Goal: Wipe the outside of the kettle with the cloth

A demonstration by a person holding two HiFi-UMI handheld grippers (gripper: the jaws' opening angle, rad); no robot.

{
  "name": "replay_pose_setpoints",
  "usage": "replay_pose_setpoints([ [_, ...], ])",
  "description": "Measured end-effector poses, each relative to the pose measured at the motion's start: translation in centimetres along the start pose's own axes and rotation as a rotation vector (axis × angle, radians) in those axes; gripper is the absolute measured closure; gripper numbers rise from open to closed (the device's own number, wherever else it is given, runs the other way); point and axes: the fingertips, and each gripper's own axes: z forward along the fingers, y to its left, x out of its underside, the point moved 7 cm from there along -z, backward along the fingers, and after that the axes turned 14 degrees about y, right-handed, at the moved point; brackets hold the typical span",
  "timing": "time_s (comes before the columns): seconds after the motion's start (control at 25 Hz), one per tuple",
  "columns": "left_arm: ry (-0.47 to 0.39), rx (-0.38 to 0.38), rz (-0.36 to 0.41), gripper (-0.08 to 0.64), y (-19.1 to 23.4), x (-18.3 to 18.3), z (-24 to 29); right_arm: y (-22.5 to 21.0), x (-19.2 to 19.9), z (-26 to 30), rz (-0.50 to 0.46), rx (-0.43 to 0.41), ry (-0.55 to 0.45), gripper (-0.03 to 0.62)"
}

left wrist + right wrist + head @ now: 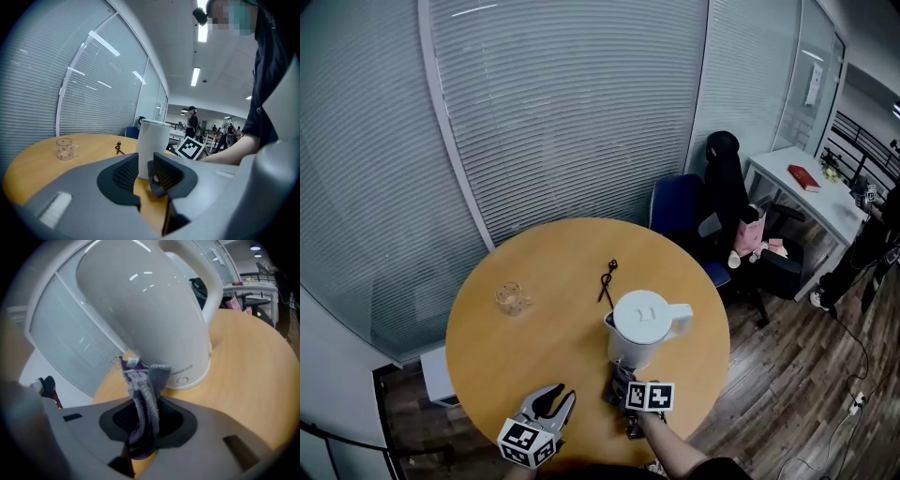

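Round wooden table (pixel 487 328) carried a glass cup (pixel 513 298) at left, then our left gripper (pixel 557 401), jaws narrowly apart and empty, then the white kettle (pixel 639 328) mid-table, its lower side touched by the purple cloth (pixel 140 385) clamped in our right gripper (pixel 621 386).

There are one table (pixel 492 328), one kettle (pixel 642 323), one cloth (pixel 143 390), one cup (pixel 512 298), one small dark item (pixel 607 279), two grippers (left gripper (pixel 562 397), right gripper (pixel 622 379)), two chairs (blue chair (pixel 675 204), black chair (pixel 727 192)), one desk (pixel 792 202) and one book (pixel 803 177).
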Motion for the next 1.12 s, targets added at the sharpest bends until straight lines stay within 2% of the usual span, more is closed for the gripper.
replay_pose_setpoints([
  [0.08, -0.002, 0.001, 0.0, 0.474, -0.4, -0.1, 0.1, 0.4, 0.3, -0.9, -0.036, -0.004, -0.002, 0.495],
  [0.24, -0.007, 0.018, 0.001, 0.474, -1.5, -0.3, 1.0, 0.9, 0.9, -4.2, -0.047, -0.061, -0.045, 0.495],
  [0.4, -0.021, 0.047, -0.004, 0.474, -2.9, -0.7, 2.1, 2.4, 0.4, -8.9, -0.144, -0.087, -0.115, 0.495],
  [0.6, -0.037, 0.082, -0.002, 0.474, -4.9, -1.1, 3.2, 4.3, -1.8, -14.1, -0.284, -0.068, -0.226, 0.495],
  [0.76, -0.047, 0.09, 0.003, 0.474, -5.7, -1.3, 3.4, 5.4, -3.8, -15.8, -0.384, -0.038, -0.273, 0.495],
  [0.92, -0.054, 0.076, 0.002, 0.474, -5.8, -1.4, 2.9, 4.7, -5.0, -15.0, -0.381, -0.023, -0.258, 0.495],
  [1.12, -0.05, 0.039, -0.006, 0.474, -5.2, -1.0, 2.3, 2.6, -4.5, -12.6, -0.348, 0.005, -0.199, 0.495],
])
